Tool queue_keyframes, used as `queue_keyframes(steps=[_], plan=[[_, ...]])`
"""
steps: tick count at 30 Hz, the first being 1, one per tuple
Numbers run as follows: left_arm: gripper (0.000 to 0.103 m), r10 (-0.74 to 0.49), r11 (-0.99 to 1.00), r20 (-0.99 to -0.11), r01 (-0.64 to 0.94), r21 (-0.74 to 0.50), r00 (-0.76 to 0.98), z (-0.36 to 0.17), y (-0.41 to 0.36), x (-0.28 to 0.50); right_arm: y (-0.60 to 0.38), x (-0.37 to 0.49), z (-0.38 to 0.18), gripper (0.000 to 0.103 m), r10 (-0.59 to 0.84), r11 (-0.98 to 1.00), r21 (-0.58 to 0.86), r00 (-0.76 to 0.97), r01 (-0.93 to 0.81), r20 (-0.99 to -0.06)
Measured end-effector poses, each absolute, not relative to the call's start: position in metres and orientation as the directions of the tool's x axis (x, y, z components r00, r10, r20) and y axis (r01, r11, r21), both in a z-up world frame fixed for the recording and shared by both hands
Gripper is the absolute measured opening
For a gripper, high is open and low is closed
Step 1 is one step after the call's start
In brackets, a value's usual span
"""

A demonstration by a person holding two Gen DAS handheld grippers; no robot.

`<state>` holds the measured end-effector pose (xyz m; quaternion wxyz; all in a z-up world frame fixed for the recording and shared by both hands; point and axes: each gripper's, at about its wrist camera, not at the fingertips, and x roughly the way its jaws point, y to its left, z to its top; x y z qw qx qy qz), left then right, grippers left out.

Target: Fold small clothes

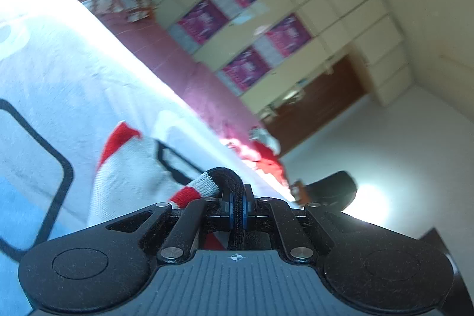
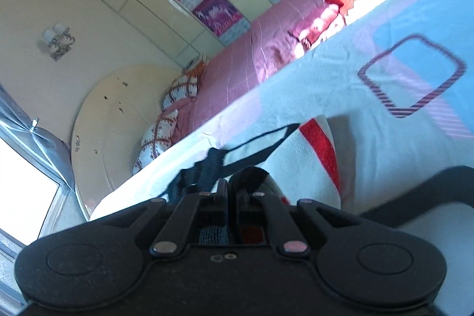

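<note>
The small garment (image 1: 124, 168) is white knit with red bands and black trim along one edge. It hangs off the light sheet rather than lying flat, its body drooping in a loose fold. In the right wrist view the garment (image 2: 299, 165) shows a broad red stripe and a thin black-edged opening, perhaps a neckline; blur makes that hard to tell.
</note>
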<state>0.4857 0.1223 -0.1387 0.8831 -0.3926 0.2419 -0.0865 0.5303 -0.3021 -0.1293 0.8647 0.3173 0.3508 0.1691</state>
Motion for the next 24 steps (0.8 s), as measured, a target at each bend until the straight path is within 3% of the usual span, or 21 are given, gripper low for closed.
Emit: queue_keyframes(steps=[5, 8, 9, 10, 11, 13, 15, 18, 23, 24], plan=[[0.005, -0.317, 0.677, -0.457, -0.139, -0.723, 0.831, -0.162, 0.126, 0.523, -0.299, 0.566, -0.160, 0.007, 0.543, 0.727, 0.685, 0.657, -0.055, -0.523], [0.005, -0.321, 0.649, -0.464, -0.166, -0.743, 0.826, -0.172, 0.127, 0.537, -0.298, 0.573, -0.167, 0.022, 0.553, 0.707, 0.704, 0.673, -0.067, -0.492], [0.006, -0.325, 0.642, -0.461, -0.165, -0.749, 0.826, -0.176, 0.127, 0.540, -0.300, 0.574, -0.168, 0.034, 0.550, 0.697, 0.713, 0.691, -0.069, -0.470], [0.010, -0.328, 0.642, -0.461, -0.163, -0.749, 0.825, -0.177, 0.126, 0.542, -0.302, 0.574, -0.167, 0.048, 0.546, 0.687, 0.722, 0.710, -0.077, -0.444], [0.017, -0.328, 0.646, -0.461, -0.160, -0.746, 0.824, -0.179, 0.125, 0.544, -0.305, 0.575, -0.167, 0.054, 0.542, 0.679, 0.730, 0.726, -0.081, -0.424], [0.061, -0.326, 0.648, -0.425, -0.128, -0.751, 0.844, -0.178, 0.122, 0.541, -0.308, 0.575, -0.165, 0.056, 0.541, 0.670, 0.737, 0.741, -0.093, -0.398], [0.071, -0.301, 0.668, -0.391, -0.100, -0.737, 0.870, -0.170, 0.119, 0.534, -0.310, 0.574, -0.161, 0.056, 0.536, 0.677, 0.728, 0.748, -0.103, -0.392], [0.071, -0.282, 0.727, -0.399, -0.077, -0.682, 0.873, -0.160, 0.118, 0.531, -0.310, 0.568, -0.150, 0.054, 0.522, 0.717, 0.684, 0.755, -0.137, -0.396], [0.071, -0.257, 0.837, -0.493, -0.063, -0.543, 0.831, -0.149, 0.123, 0.538, -0.305, 0.572, -0.136, 0.054, 0.493, 0.784, 0.594, 0.763, -0.180, -0.419], [0.065, -0.253, 0.855, -0.515, -0.059, -0.515, 0.819, -0.148, 0.122, 0.541, -0.301, 0.575, -0.135, 0.053, 0.490, 0.799, 0.571, 0.755, -0.190, -0.435]])
